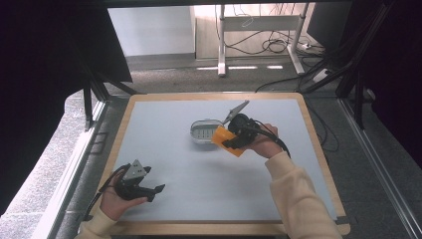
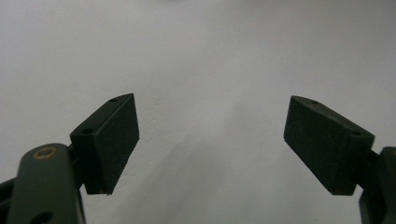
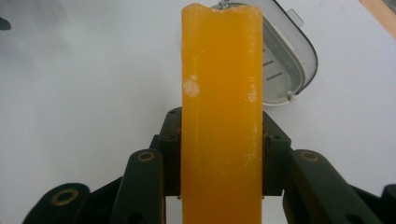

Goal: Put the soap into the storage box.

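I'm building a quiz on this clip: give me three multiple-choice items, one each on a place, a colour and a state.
1. Where is the soap dish?
A. mid-table, left of the right gripper
B. near edge
C. on the floor
2. What colour is the soap bar?
A. green
B. orange
C. white
3. How is the left gripper?
A. shut on the bar
B. open, holding nothing
C. shut on the lid

A: the high view shows it mid-table. B: the right gripper view shows orange. B: its fingers stand apart over bare table.
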`<state>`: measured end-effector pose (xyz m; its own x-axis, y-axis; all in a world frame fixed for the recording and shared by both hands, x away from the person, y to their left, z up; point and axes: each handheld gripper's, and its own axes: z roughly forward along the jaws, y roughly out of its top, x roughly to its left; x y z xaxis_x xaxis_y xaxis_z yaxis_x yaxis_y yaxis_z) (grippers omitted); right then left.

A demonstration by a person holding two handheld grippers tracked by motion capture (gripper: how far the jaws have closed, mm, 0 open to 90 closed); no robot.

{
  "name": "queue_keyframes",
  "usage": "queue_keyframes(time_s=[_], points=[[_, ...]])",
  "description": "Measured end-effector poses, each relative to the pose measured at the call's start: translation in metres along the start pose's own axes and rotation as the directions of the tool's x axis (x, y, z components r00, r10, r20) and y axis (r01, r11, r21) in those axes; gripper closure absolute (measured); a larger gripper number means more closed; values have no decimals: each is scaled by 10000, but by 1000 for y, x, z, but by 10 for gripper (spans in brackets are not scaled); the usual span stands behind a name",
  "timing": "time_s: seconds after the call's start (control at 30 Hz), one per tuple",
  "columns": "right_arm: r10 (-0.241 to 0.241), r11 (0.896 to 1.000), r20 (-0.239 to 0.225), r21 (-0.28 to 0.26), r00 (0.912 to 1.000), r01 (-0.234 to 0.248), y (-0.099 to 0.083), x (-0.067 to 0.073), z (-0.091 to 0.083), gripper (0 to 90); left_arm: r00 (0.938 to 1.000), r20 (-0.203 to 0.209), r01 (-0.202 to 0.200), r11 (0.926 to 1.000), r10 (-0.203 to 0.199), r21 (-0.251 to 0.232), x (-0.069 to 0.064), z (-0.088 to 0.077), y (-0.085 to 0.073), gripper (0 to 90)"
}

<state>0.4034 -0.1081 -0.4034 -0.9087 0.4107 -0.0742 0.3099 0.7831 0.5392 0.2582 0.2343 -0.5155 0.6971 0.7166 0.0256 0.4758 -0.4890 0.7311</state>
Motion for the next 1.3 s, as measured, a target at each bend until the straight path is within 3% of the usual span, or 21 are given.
queue_keyframes(time_s=[0.5,1.3], points=[[-333,9994,-151,132,9993,335,12,-6,9,617,10000,-29,15,10000,-15,-46,1,-2,0,182],[-648,9973,-31,356,9979,649,27,-16,11,617,10000,-5,17,10000,-17,-64,1,-2,0,182]])
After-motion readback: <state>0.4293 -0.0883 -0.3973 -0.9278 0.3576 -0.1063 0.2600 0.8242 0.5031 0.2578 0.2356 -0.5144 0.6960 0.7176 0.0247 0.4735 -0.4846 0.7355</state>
